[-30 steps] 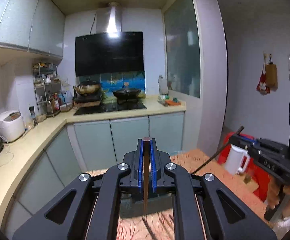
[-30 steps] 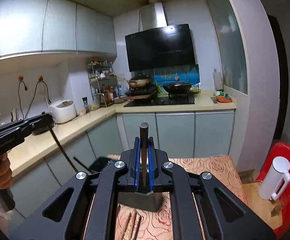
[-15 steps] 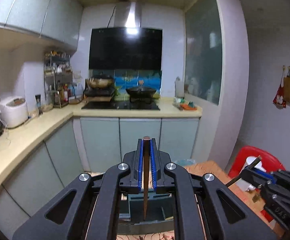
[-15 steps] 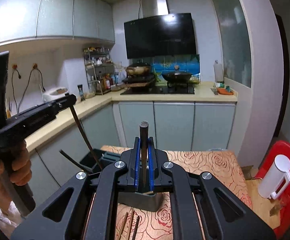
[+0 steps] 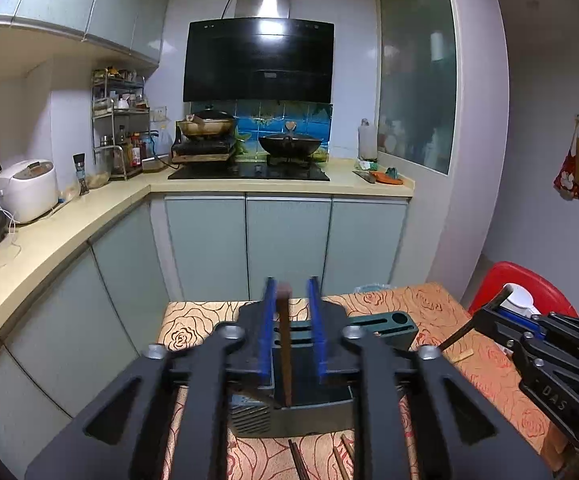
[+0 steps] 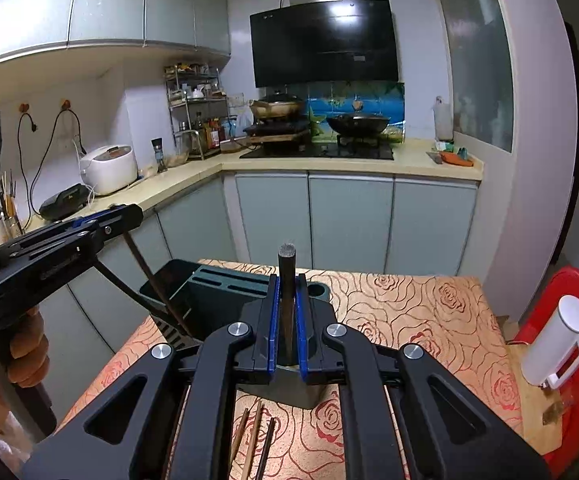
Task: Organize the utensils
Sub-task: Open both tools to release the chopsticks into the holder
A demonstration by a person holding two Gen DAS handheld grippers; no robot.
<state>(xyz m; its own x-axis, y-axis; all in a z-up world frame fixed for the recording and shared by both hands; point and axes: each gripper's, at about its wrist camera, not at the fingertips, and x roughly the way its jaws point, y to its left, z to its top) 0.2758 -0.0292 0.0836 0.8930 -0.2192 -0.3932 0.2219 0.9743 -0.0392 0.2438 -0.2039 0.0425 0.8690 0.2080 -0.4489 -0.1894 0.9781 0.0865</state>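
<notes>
My left gripper [image 5: 292, 328] has opened; a brown chopstick [image 5: 284, 344] stands free between its blue pads, its lower end inside the dark green utensil holder [image 5: 385, 326]. In the right wrist view the left gripper [image 6: 127, 216] hangs over the holder [image 6: 217, 292] and the chopstick [image 6: 157, 288] slants down into its left bin. My right gripper [image 6: 286, 320] is shut on a dark chopstick [image 6: 286, 280], held upright above the holder. Loose chopsticks [image 6: 255, 432] lie on the rose-patterned tablecloth [image 6: 409, 320] in front of the holder.
A red stool [image 6: 577, 320] with a white dispenser [image 6: 557, 344] stands right of the table. Kitchen counter and cabinets [image 5: 285, 236] run behind and to the left, with a rice cooker [image 5: 27, 188] and stove.
My left gripper has tilted down over the holder and its jaws have opened, letting the chopstick go into the bin. The right gripper has dropped closer to the holder, still gripping its chopstick.
</notes>
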